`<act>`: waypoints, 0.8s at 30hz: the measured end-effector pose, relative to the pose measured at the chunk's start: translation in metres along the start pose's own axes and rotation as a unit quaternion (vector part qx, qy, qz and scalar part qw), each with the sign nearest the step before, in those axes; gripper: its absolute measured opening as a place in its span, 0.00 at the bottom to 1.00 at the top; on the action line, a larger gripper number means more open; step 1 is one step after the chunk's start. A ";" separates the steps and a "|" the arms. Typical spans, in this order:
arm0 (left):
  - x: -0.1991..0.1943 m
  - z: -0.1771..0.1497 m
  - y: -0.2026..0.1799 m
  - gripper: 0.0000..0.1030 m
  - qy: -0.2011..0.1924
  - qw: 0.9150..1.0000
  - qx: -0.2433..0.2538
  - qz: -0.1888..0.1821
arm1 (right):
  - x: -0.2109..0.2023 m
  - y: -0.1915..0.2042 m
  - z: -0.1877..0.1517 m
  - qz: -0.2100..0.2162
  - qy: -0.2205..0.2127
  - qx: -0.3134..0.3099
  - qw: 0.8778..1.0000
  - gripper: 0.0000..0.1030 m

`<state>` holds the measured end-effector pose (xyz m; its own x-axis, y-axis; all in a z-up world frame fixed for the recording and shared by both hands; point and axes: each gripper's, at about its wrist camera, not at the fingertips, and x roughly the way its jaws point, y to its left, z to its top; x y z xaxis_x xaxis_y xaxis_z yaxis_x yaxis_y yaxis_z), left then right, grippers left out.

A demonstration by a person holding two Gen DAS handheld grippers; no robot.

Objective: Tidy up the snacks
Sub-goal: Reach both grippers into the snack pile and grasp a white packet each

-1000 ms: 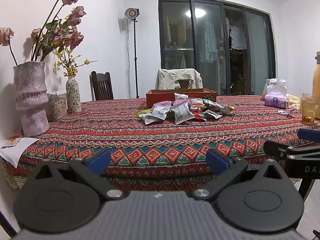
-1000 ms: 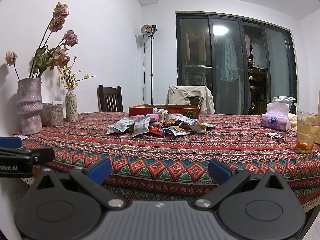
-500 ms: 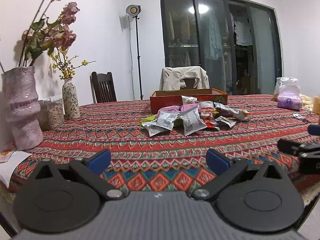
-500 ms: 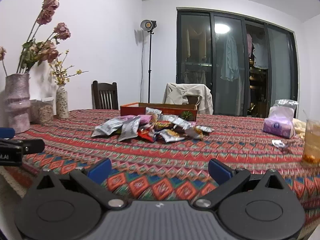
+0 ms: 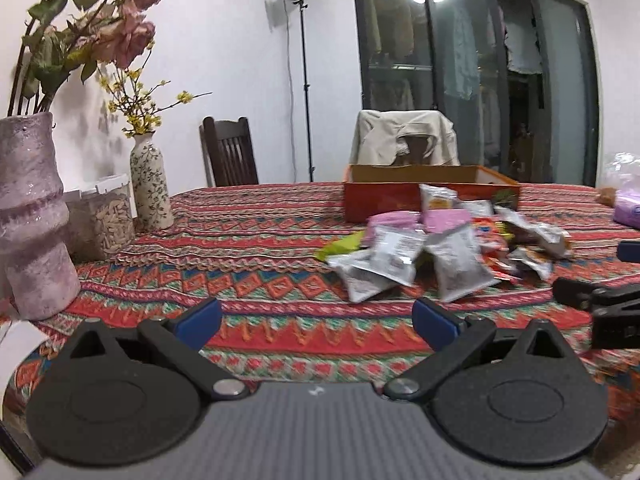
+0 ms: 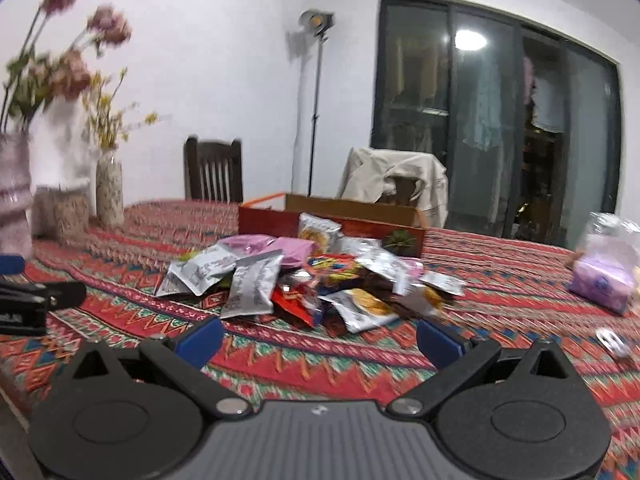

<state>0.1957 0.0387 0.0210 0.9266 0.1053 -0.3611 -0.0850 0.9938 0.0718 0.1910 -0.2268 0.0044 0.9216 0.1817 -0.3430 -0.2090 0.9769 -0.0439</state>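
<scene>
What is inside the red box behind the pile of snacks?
The red box shows only its brown inner wall from here. Its floor is hidden by the front wall and the snack pile, so whether it holds anything cannot be told.

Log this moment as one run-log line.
phase: approach | left gripper: open, empty | right gripper: open, empty | snack packets: piled before box | none boxed visibly

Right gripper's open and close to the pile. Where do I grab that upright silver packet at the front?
Take the silver packet by its crimped top edge, coming from the near side with the right gripper. It leans up against the snack pile, so that flat seam stands free, while its bottom edge sits on the tablecloth.
</scene>
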 end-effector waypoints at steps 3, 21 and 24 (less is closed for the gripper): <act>0.021 0.005 0.013 1.00 0.013 1.000 -0.006 0.006 | 0.039 0.023 0.011 0.013 0.024 -0.031 0.999 1.00; 0.126 0.036 -0.018 1.00 0.025 0.993 0.054 -0.098 | 0.145 0.055 0.037 0.015 0.090 -0.078 0.993 0.42; 0.138 0.040 -0.046 0.99 0.013 0.988 0.093 -0.125 | 0.126 0.027 0.039 0.010 0.078 -0.064 0.995 0.42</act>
<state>0.3424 0.0061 0.0046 0.9000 -0.1398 -0.4128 0.2169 0.9652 0.1462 0.3144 -0.1736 -0.0038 0.8570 0.1713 -0.4861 -0.2753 0.9494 -0.1509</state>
